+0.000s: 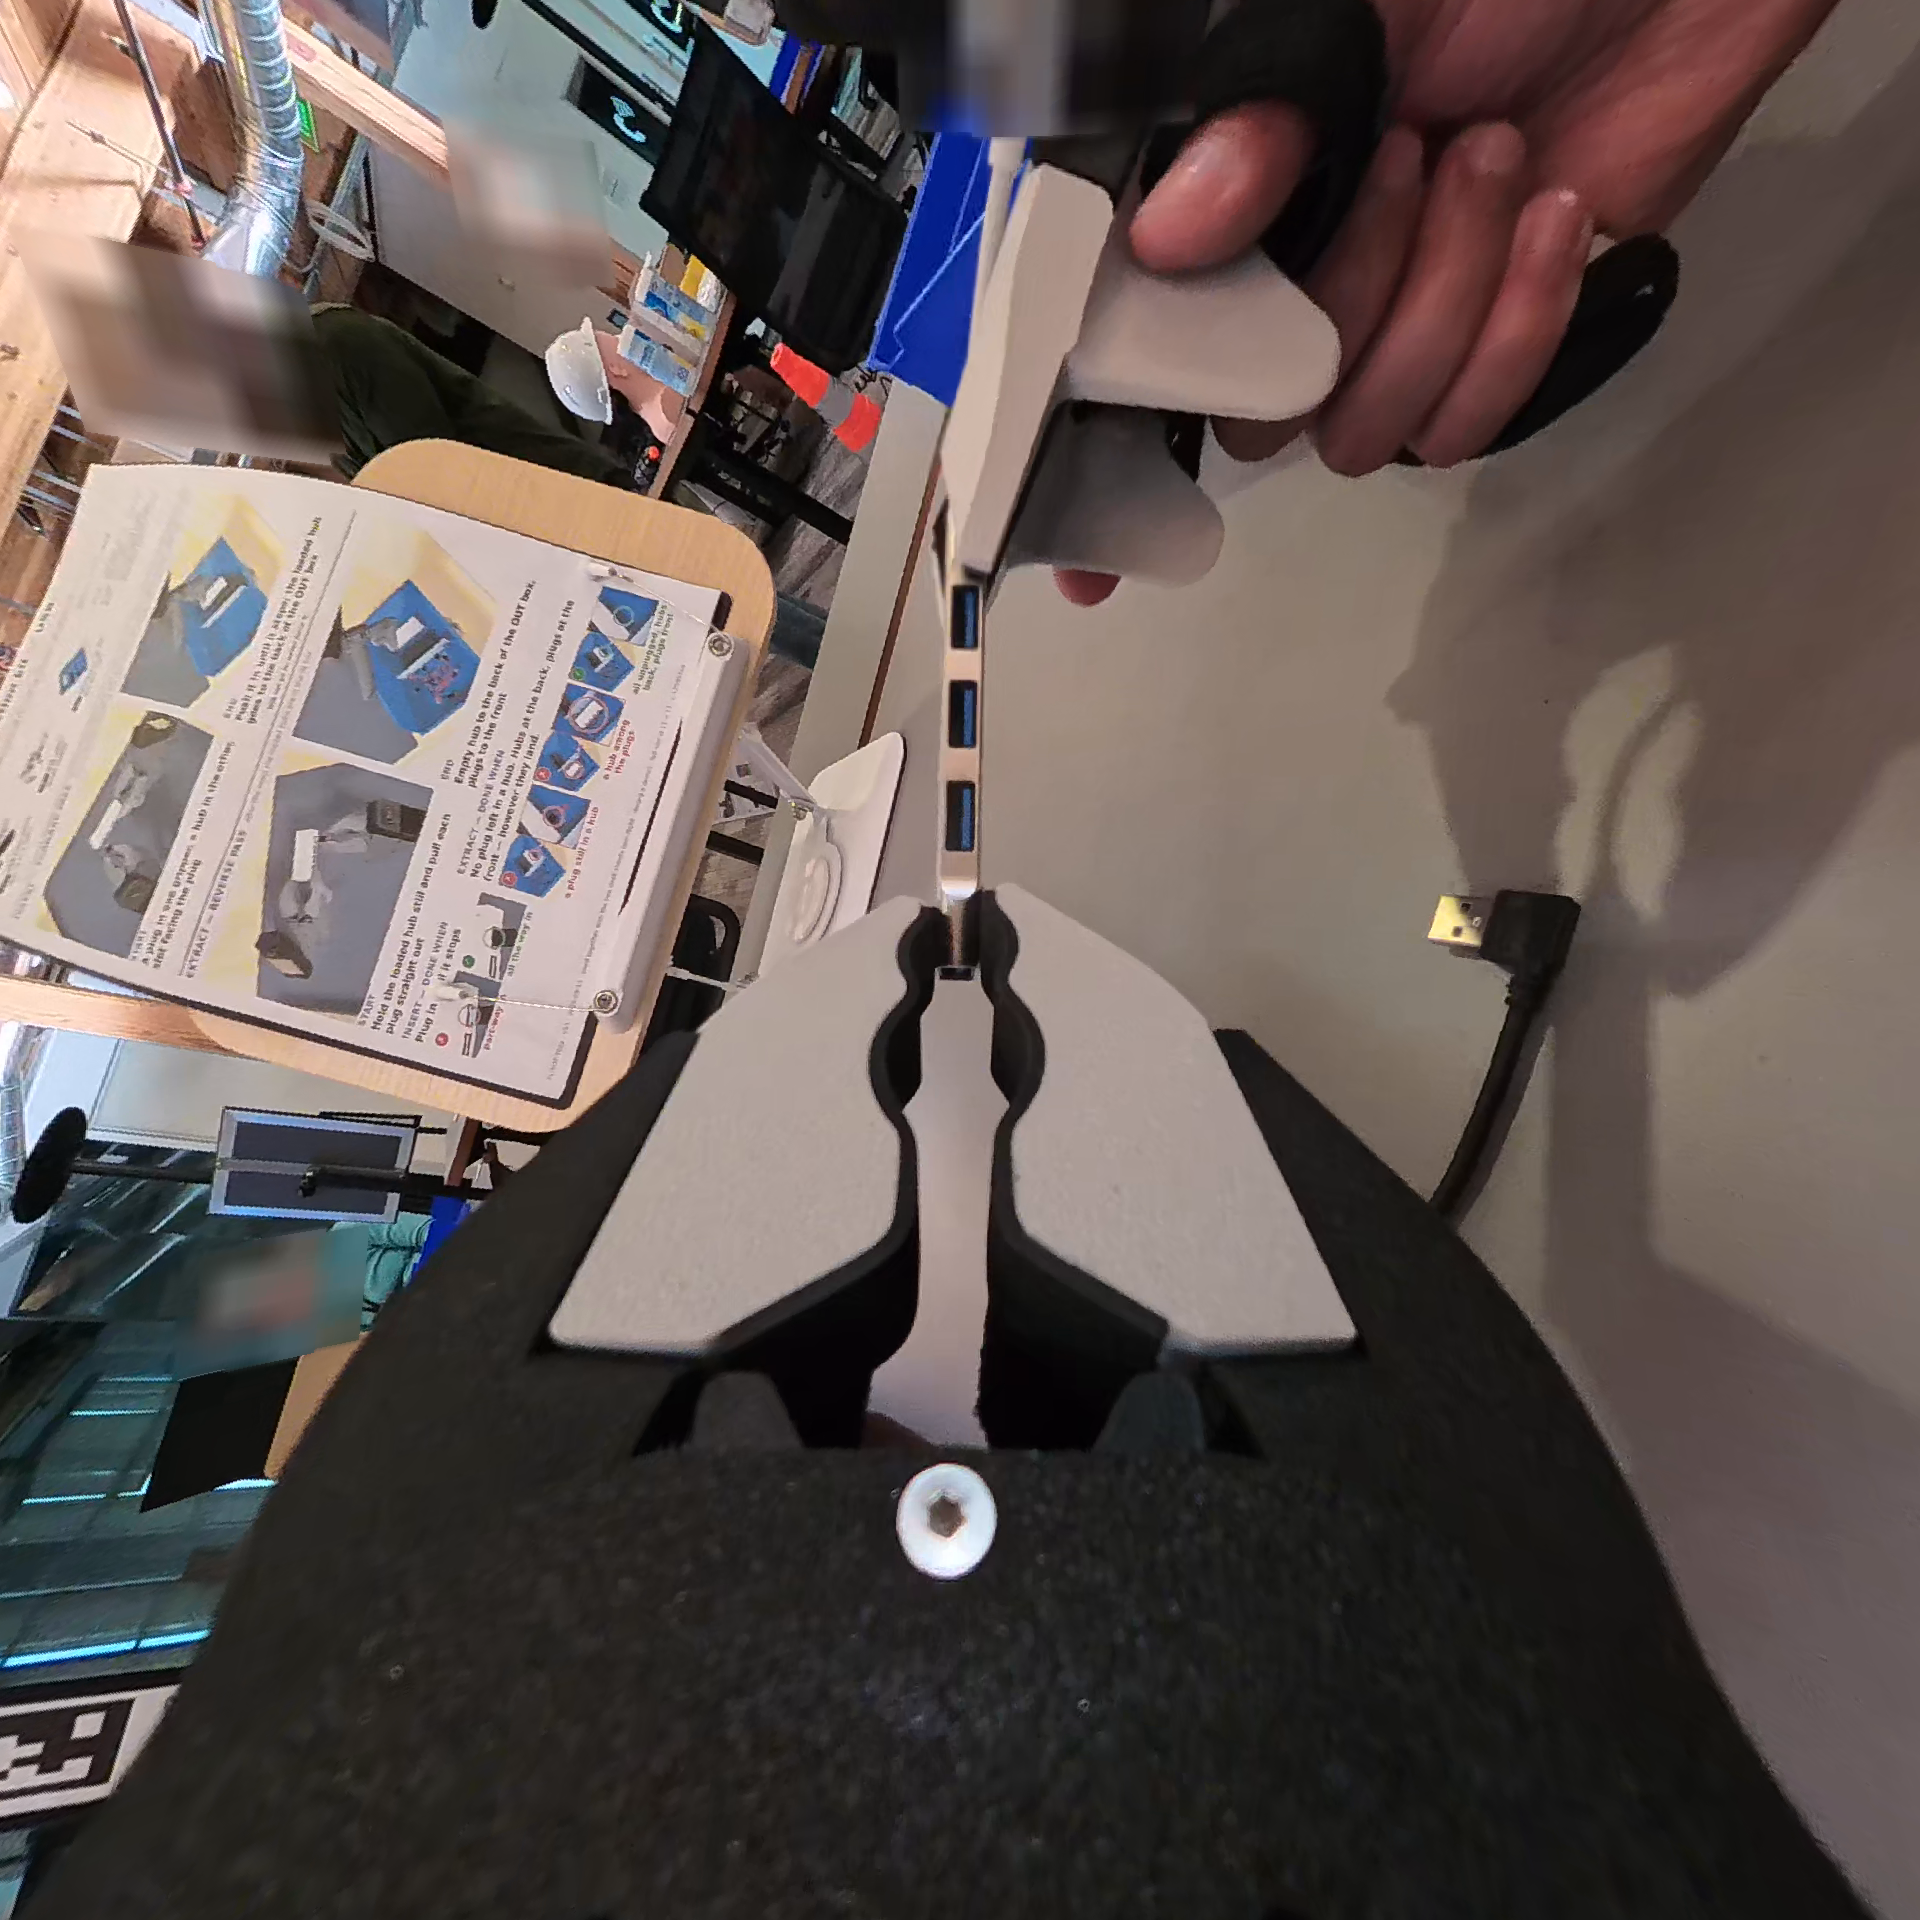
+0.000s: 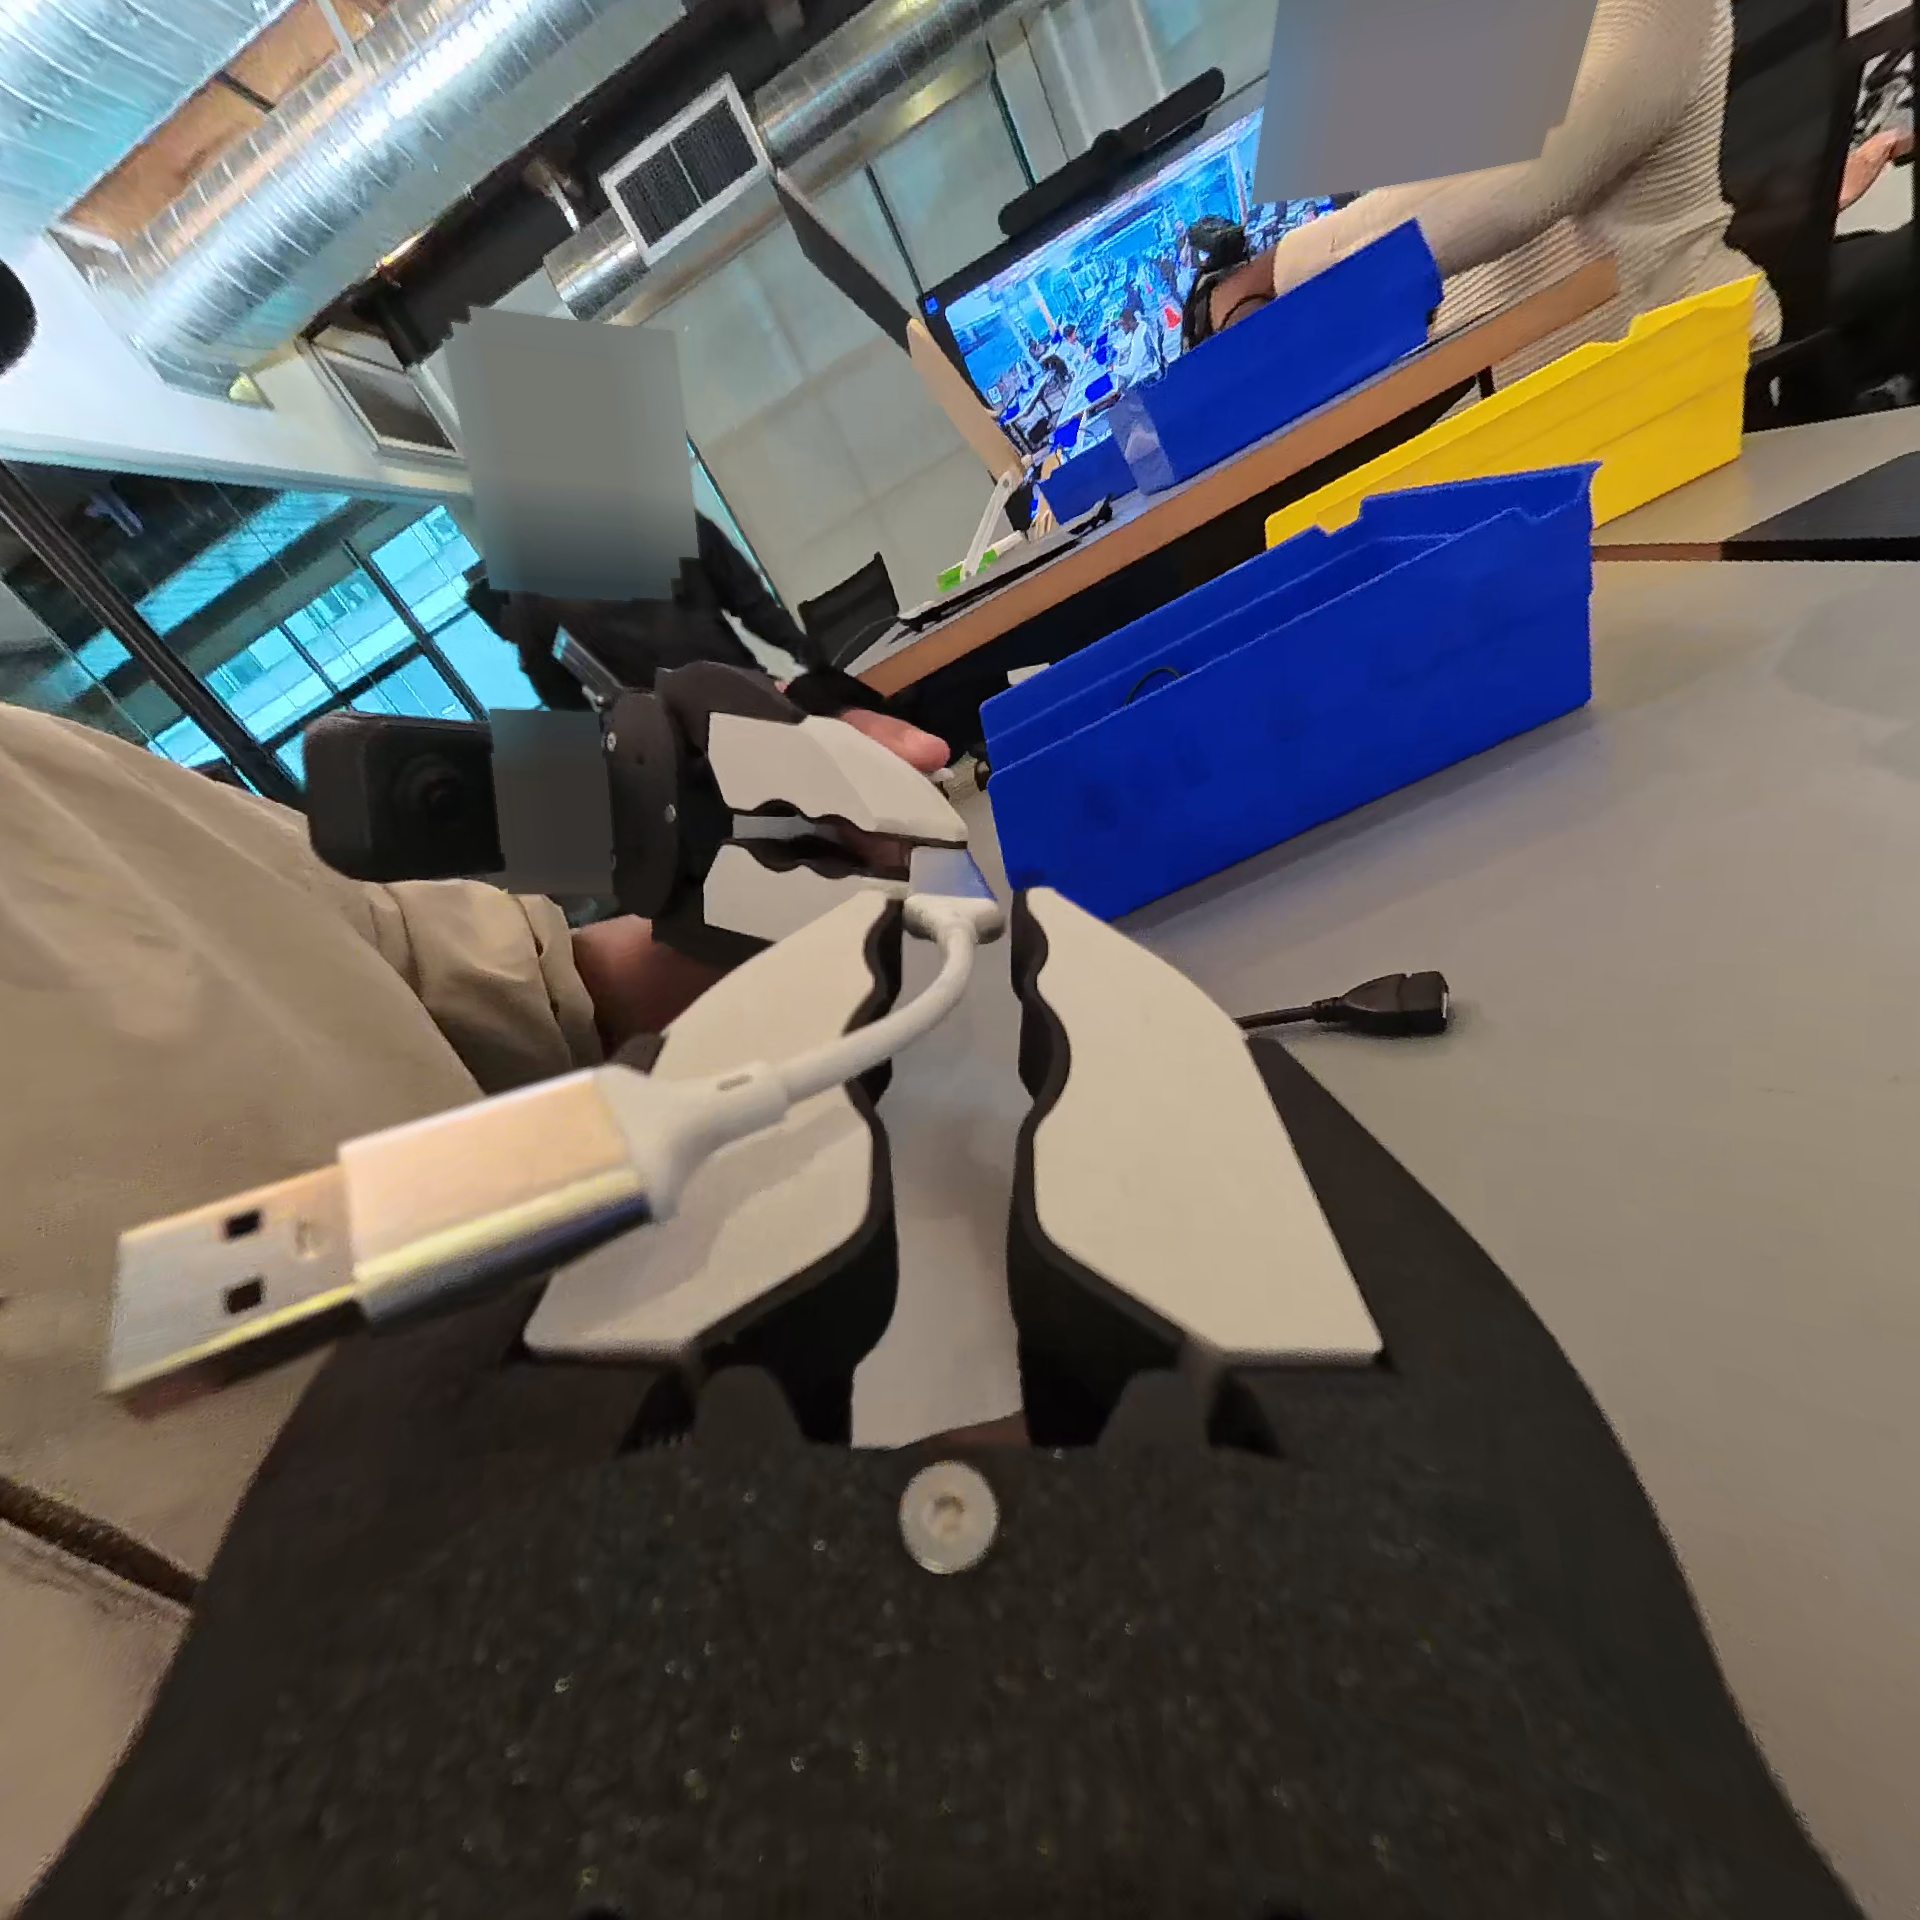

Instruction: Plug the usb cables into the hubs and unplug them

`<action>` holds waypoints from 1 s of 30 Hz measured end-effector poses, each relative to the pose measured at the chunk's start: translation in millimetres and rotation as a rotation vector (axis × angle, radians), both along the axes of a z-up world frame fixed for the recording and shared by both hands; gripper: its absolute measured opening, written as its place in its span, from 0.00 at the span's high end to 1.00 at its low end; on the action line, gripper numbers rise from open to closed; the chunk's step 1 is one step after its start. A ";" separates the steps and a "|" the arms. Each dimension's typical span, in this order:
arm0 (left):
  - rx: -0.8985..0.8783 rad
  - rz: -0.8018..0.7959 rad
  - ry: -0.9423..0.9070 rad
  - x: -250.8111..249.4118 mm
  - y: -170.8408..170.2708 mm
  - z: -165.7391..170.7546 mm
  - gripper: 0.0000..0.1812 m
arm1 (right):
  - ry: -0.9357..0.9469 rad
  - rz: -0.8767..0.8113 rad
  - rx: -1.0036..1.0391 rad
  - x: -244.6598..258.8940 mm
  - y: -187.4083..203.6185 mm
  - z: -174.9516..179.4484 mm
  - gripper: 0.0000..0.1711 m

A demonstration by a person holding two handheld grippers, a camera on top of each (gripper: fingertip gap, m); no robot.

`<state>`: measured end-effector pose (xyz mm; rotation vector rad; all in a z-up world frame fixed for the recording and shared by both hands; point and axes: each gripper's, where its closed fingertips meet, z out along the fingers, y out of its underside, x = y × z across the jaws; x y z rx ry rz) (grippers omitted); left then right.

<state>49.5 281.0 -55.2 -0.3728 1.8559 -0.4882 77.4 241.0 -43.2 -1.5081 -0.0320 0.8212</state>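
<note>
A slim silver USB hub (image 1: 966, 727) with three blue ports, all empty, is held in the air between both grippers. My left gripper (image 1: 956, 925) is shut on one end of it. My right gripper (image 2: 954, 899) is closed around the other end (image 2: 951, 875), where the hub's short white cable comes out. That cable curls back to its silver USB plug (image 2: 416, 1216), which hangs free over the left finger. In the left wrist view the right gripper (image 1: 1049, 551) is at the top, with a hand on it. The left gripper (image 2: 925, 847) also shows in the right wrist view.
A black cable lies on the grey table (image 1: 1558, 1195), with its angled plug (image 1: 1496, 930) at one end and a socket end (image 2: 1382, 1003). A blue bin (image 2: 1299, 727) stands behind the hub and a yellow bin (image 2: 1558, 416) farther back. An instruction sheet (image 1: 343, 769) stands at left. People are nearby. My hands' fingertips stand some 6 cm from each other.
</note>
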 end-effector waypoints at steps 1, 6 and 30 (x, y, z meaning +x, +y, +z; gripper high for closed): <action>0.004 -0.002 0.001 -0.2 0.3 0.3 0.96 | -0.009 0.009 -0.005 -0.6 -0.5 0.1 0.89; 0.023 -0.011 0.004 -1.2 -0.9 1.3 0.96 | -0.026 0.017 -0.011 -0.7 -2.4 1.1 0.90; -0.600 0.388 0.593 -25.8 -33.2 -109.1 0.69 | -0.310 -0.256 0.004 48.7 -23.3 -19.6 0.90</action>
